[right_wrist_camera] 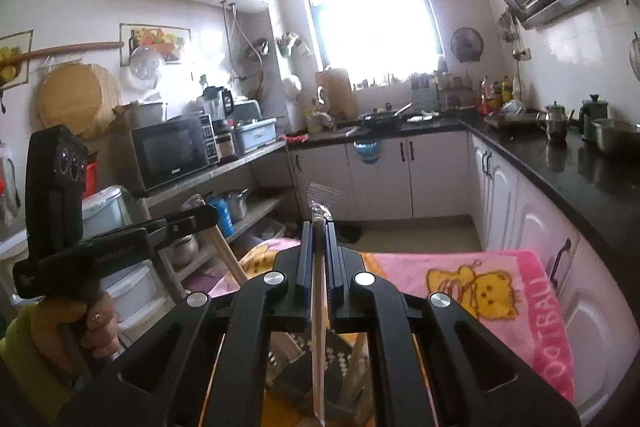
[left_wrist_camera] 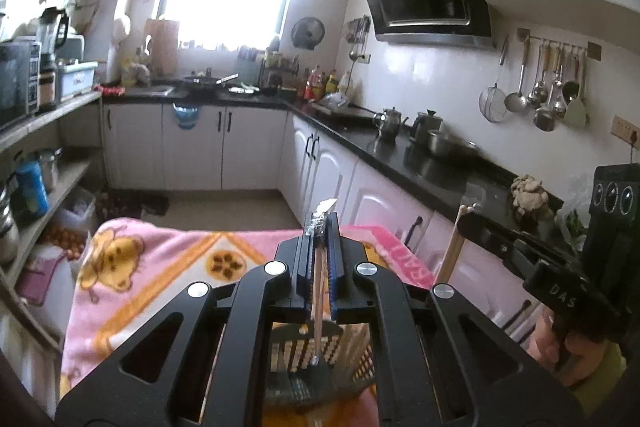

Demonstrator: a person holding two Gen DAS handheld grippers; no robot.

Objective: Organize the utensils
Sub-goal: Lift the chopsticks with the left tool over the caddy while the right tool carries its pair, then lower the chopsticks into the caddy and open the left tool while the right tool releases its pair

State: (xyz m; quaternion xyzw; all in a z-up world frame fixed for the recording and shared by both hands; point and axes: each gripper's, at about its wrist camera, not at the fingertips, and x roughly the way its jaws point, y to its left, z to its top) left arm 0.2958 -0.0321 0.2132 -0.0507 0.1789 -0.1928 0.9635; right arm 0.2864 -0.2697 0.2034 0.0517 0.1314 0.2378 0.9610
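Both tongs are closed, each on a thin stick. The left tongs point(left_wrist_camera: 320, 223) clamp a wrapped chopstick point(left_wrist_camera: 319, 291) whose torn wrapper end shows above the tips. The right tongs point(right_wrist_camera: 319, 227) clamp a second chopstick in clear wrap point(right_wrist_camera: 319, 307) that runs down between the jaws and out at the bottom of the view. Both tongs are raised above the surface, which is covered with a pink blanket point(left_wrist_camera: 132, 255). Directly below them, near the surface's near edge, stands a dark slotted holder point(left_wrist_camera: 296, 359).

Procedure, as judged from this view:
1. Keep each grip firm; the sticks are thin and wrapped, so they are likely to slip or swivel.
2. Align each lower end over the holder opening before lowering.
3. Lower one stick at a time, so the two tongs do not collide.
4. Release only when the tip is inside.

Limits of view: the tongs bodies hide most of the holder. Its contents cannot be identified. The lower stick ends are cut off. More pale sticks point(left_wrist_camera: 452, 247) beside the right tongs are only partly visible.
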